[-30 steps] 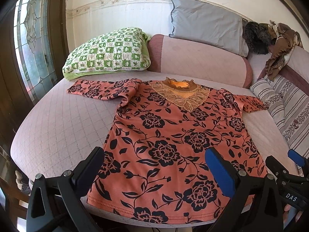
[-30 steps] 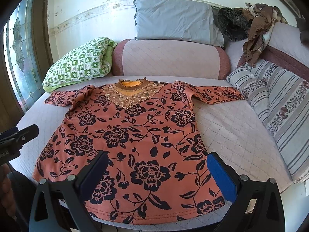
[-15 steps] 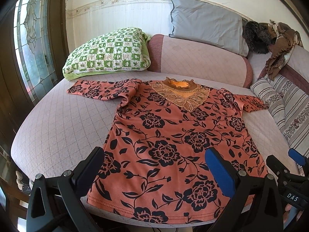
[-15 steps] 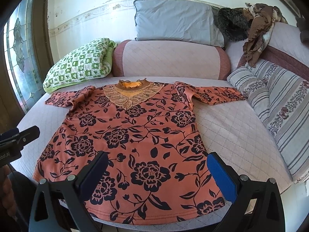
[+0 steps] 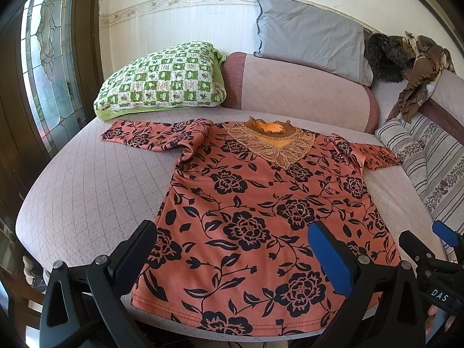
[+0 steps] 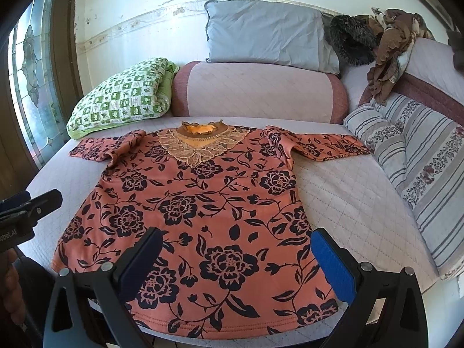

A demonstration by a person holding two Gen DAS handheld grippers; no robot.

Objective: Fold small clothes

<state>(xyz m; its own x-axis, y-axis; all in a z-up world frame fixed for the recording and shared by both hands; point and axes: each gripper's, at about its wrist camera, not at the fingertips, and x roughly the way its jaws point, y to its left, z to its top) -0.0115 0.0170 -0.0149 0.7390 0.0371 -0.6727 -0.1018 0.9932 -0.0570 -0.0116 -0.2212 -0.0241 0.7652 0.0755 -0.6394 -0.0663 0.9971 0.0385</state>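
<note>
While both grippers hang back at the near edge of the bed point(image 5: 87, 179), the floral blouse point(image 5: 261, 217) lies spread face up on the quilted cover, collar toward the bolster point(image 6: 261, 90) and hem toward the cameras, slightly overhanging the mattress edge. The left gripper point(image 5: 232, 249) has its fingers spread wide over the hem and holds nothing; the right gripper point(image 6: 236, 256) is likewise spread and empty above the lower front panel. Both sleeves stretch outward, the left sleeve point(image 5: 150, 136) toward the green checked pillow point(image 5: 162, 81), the right sleeve point(image 6: 324, 145) reaching toward the striped cushion point(image 6: 420, 168).

No fold looks started yet. The fabric appears to be a thin, stretchy knit: light, limp and likely to sag or drag rather than hold a crease, so a single pinch point would let the cloth droop and bunch. The stitched hem looks the firmest edge to nip, and the shoulder seams beside the lace collar point(image 6: 200, 145) offer another thickened line. The lace trim seems delicate and liable to snag, so it is better avoided. A sensible plan would be taking a sleeve cuff or side edge in each gripper and carrying it across the body, keeping the cloth low so the quilted cover does not drag it askew
</note>
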